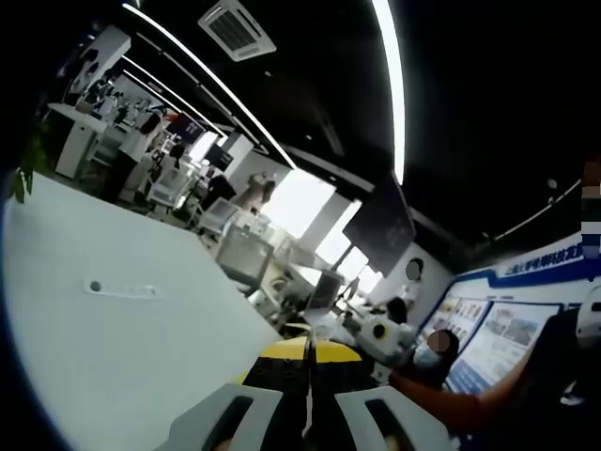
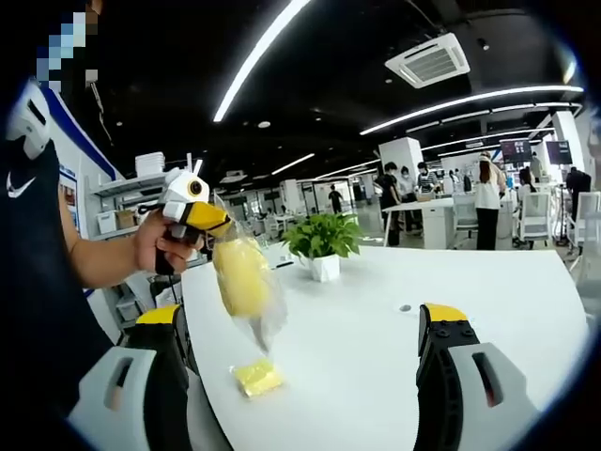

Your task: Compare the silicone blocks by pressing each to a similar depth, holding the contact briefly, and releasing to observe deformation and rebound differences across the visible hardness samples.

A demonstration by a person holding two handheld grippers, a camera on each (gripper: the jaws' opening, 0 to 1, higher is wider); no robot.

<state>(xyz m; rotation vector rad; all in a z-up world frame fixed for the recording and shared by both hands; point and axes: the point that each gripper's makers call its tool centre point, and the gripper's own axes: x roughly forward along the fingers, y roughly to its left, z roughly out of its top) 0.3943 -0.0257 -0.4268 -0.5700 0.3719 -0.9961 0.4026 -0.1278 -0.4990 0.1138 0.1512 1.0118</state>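
In the right gripper view we see, at far left, a hand (image 2: 155,246) holding the left gripper (image 2: 208,225) above the table (image 2: 376,348). It pinches the top of a clear bag (image 2: 246,282) with a yellow block (image 2: 240,274) inside; the bag hangs with its long axis roughly upright. Below it, a second block (image 2: 256,378) lies flat on the table, apart from the bag. Further right, a plant (image 2: 322,242) stands well back. Our right gripper (image 2: 305,376) has its jaws spread wide and empty, the lying block just between them, nearer the left jaw. In the left gripper view the jaws of that gripper (image 1: 310,413) sit pressed close together.

We judge the right gripper the nearer one for pressing the lying block.
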